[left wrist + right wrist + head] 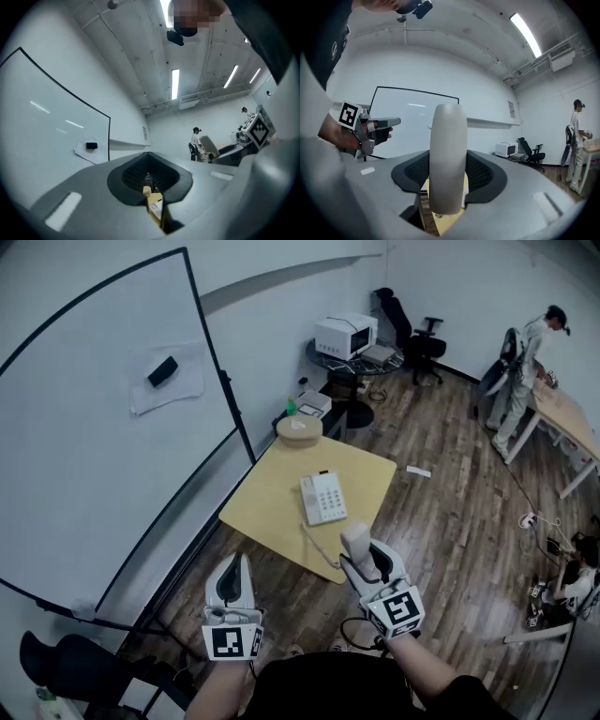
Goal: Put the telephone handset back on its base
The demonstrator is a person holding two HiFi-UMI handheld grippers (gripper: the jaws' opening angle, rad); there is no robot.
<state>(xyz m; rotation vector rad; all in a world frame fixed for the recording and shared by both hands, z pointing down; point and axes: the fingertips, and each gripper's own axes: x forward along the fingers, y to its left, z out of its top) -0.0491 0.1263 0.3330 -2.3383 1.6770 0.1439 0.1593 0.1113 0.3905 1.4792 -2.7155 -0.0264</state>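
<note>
The white telephone base (323, 498) with its keypad lies on the yellow table (272, 498), ahead of both grippers. My right gripper (364, 563) is shut on the pale handset (355, 542), held upright just off the table's near corner. In the right gripper view the handset (447, 159) stands between the black pads and fills the gap. A thin cord (319, 546) runs from the base over the table edge towards the handset. My left gripper (232, 579) hovers over the floor to the left of the table, jaws together and holding nothing (150, 180).
A large whiteboard (103, 427) on a black frame stands to the left. Behind the table are a round stool (299, 427), a microwave (345, 336) on a glass table and an office chair (417, 334). A person (525, 371) stands at a desk far right.
</note>
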